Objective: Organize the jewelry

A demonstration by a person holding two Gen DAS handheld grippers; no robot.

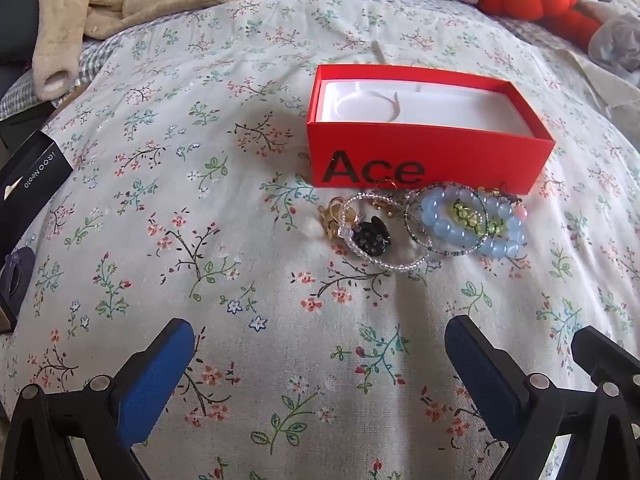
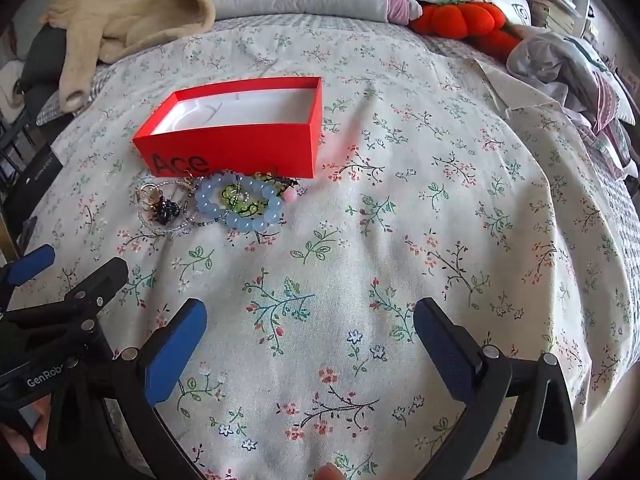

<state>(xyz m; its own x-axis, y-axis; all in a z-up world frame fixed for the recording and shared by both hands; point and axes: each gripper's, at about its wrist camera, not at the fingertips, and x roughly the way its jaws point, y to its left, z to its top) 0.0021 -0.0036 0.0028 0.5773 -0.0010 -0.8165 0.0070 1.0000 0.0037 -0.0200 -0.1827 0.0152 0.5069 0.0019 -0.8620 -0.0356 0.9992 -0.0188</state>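
Nothing sorted yet tbh. Red Ace box [image 1: 430, 160] sat empty on bed [image 1: 240, 280]; jewelry pile [image 1: 424, 224] touching its front wall. Left gripper [image 1: 320, 376] and right gripper [image 2: 310, 352] both wide open, holding nothing, well short of pile.

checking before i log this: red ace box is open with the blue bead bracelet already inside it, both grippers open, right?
Not quite. The blue bead bracelet is not inside the red Ace box; it lies on the bedspread in front of it with the other jewelry, as the left wrist view shows. The box is open, and the left gripper and right gripper are open.
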